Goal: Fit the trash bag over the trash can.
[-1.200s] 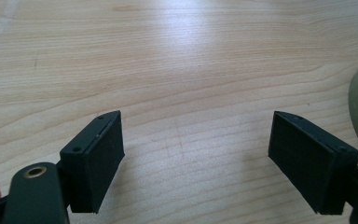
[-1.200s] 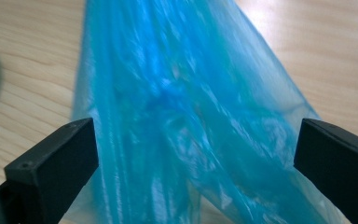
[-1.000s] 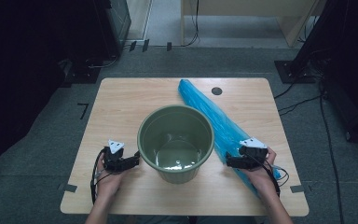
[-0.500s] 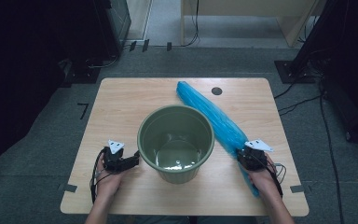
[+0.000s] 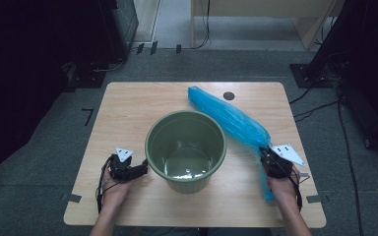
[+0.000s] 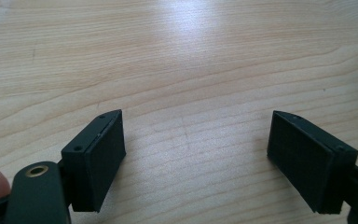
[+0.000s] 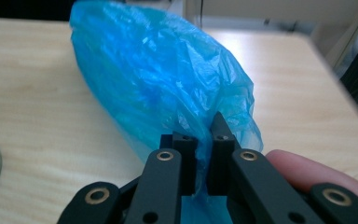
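- Right gripper (image 7: 200,154) has just been closing; its jaws pinch the blue bag (image 5: 229,118), which lies right of the bucket (image 5: 185,150).
- Left gripper (image 6: 196,163) gapes wide over bare table (image 5: 128,110), holding nothing.

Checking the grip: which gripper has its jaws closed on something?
The right gripper, pinching the blue bag; the left gripper stands open over bare table.

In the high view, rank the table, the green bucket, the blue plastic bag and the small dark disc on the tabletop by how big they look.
1. Table, by far the largest.
2. Green bucket and blue plastic bag: too close to rank; the bag is longer but narrower, and the bucket stands nearer the camera.
3. Dark disc, the smallest.
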The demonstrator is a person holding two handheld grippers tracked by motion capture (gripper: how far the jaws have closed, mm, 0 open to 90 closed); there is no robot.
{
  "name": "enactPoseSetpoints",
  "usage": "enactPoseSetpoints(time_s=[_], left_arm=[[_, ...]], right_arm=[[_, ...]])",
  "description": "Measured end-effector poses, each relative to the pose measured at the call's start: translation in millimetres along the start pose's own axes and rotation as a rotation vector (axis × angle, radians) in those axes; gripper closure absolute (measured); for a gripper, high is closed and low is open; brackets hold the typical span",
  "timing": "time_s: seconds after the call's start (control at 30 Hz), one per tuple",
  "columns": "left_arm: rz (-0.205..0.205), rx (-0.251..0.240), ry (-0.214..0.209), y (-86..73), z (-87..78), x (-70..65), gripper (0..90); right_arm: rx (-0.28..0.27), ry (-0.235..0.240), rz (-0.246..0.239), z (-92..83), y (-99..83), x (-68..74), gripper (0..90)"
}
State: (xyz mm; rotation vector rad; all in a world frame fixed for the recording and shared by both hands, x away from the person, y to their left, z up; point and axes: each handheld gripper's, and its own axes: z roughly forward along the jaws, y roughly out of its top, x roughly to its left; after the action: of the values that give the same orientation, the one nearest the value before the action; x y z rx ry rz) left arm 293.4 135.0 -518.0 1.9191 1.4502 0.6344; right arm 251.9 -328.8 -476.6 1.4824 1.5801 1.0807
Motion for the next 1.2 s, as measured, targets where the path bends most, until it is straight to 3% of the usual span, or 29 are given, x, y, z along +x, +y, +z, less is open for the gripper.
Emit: enactPoseSetpoints(time_s=[0.17,0.2,0.23,0.37,0.6,0.83,1.2], left_arm=[[-0.002,0.0,0.004,0.2,0.3,-0.3,18.4],[-0.003,0.0,0.005,0.3,0.4,-0.3,18.4],[-0.004,0.0,0.006,0.5,0.5,-0.3,18.4],[-0.006,0.002,0.01,0.8,0.6,-0.3,18.3],[-0.008,0.002,0.012,0.8,0.8,-0.6,18.4],[-0.01,0.002,0.015,0.8,0.8,-0.9,18.4],[-0.011,0.0,0.015,0.7,0.9,-1.0,18.4]], right_arm=[[-0.068,0.0,0.015,-13.4,15.8,0.3,86.2],[-0.109,0.0,0.03,-20.6,23.2,1.5,86.1],[-0.109,0.0,0.03,-20.6,23.2,1.5,86.1],[-0.2,0.009,0.031,-37.7,39.2,9.9,86.0],[-0.283,0.016,0.021,-54.1,58.6,20.8,86.0],[-0.384,0.029,0.04,-66.2,88.5,33.0,86.0],[-0.523,0.074,-0.01,-90.4,148.1,58.6,86.1]])
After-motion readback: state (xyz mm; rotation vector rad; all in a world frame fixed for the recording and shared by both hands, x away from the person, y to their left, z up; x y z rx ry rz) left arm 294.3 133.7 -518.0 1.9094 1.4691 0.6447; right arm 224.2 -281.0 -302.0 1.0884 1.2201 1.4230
